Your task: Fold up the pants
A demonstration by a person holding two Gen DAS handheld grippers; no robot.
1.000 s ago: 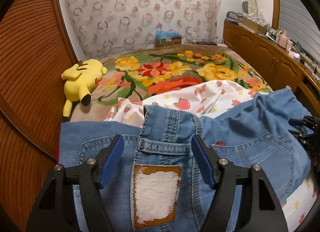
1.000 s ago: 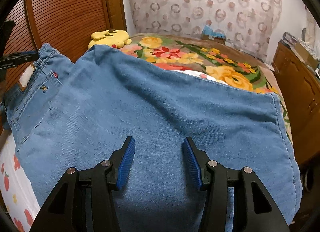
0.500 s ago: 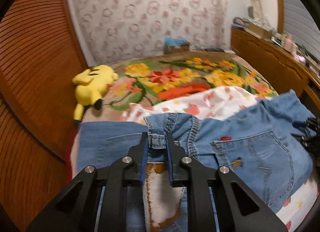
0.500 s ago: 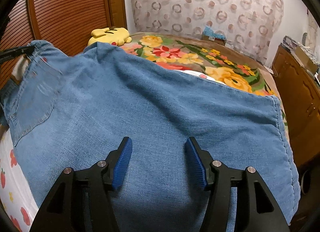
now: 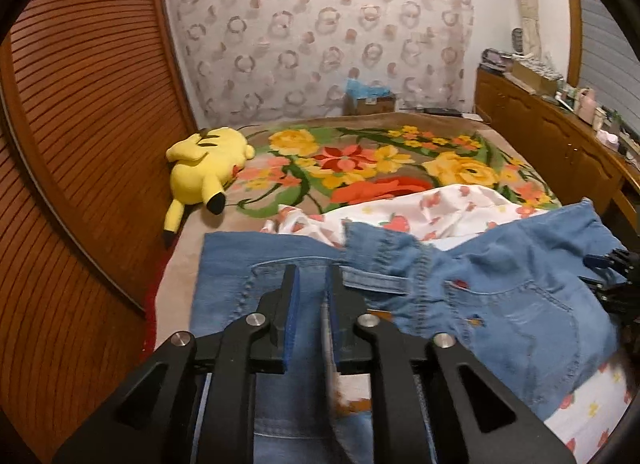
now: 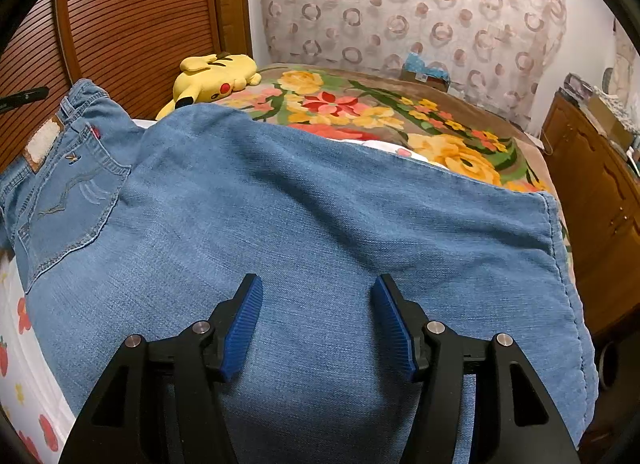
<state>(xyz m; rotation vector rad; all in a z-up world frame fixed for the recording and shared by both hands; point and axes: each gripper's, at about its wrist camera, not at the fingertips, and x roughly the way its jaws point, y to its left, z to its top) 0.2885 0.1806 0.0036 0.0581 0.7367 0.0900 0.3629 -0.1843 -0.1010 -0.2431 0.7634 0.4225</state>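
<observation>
Blue jeans [image 6: 320,232] lie across the near end of the bed, waistband to the left, hems to the right. In the left wrist view my left gripper [image 5: 311,304] is shut on the waistband of the jeans [image 5: 500,296], pinching denim beside the leather patch and lifting that edge. The back pocket shows to its right. In the right wrist view my right gripper [image 6: 318,324] is open above the flat leg fabric, its blue pads [image 6: 244,324] apart and holding nothing. The right gripper also shows at the right edge of the left wrist view [image 5: 612,276].
A yellow plush toy [image 5: 204,172] lies at the bed's left side by the slatted wooden wall [image 5: 80,104]. A white strawberry-print cloth [image 5: 420,208] lies under the jeans on the floral blanket [image 5: 380,160]. A wooden cabinet [image 6: 592,192] runs along the right.
My left gripper closed on the jeans' waistband and lifted and pulled it, bunching the top of the jeans. The right gripper stayed open over the legs.
</observation>
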